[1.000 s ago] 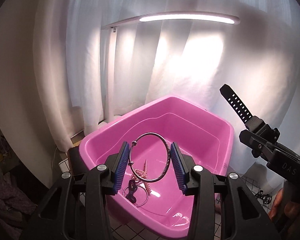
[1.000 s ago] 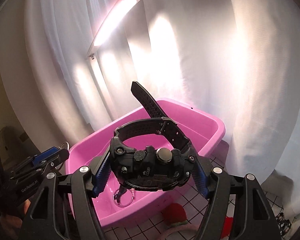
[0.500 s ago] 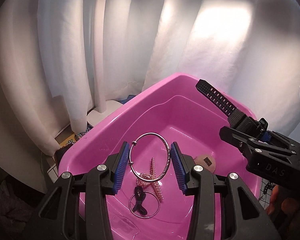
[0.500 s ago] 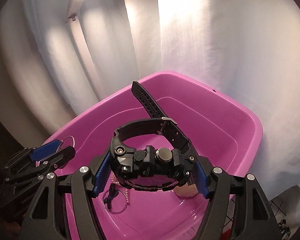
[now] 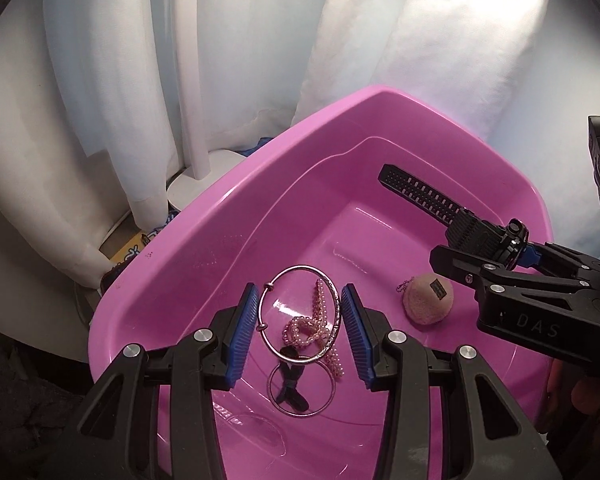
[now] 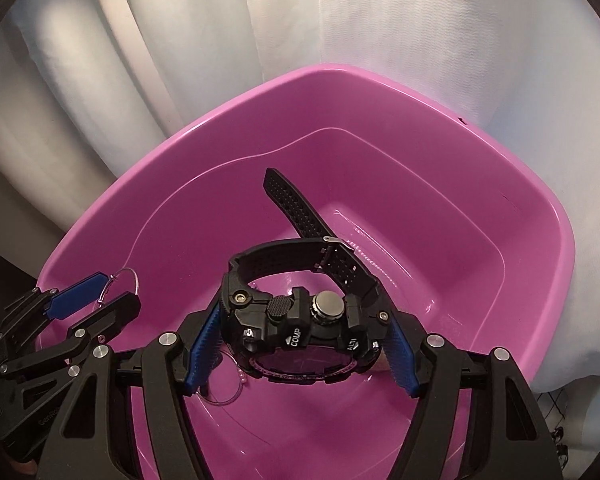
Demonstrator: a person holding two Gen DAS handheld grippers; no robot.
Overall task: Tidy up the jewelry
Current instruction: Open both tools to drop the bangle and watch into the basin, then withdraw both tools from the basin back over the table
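My left gripper (image 5: 300, 320) is shut on a silver bangle (image 5: 298, 270), holding it upright over the pink tub (image 5: 204, 216). My right gripper (image 6: 300, 344) is shut on a black sports watch (image 6: 300, 320), also over the tub (image 6: 532, 208); the watch strap (image 5: 420, 192) shows in the left wrist view. On the tub floor lie a pink bead bracelet (image 5: 320, 300), a thin ring with a black bow (image 5: 296, 396) and a pink round puff charm (image 5: 428, 298).
White curtains hang behind the tub. A white lamp pole and base (image 5: 198, 176) stand at the back left. A yellow box (image 5: 130, 254) lies on the floor left of the tub. The left gripper (image 6: 88, 300) shows in the right wrist view.
Both grippers have moved forward and tilted down over the tub with their loads. The tub floor and the puff charm have come into view; the lamp head has left the frame.
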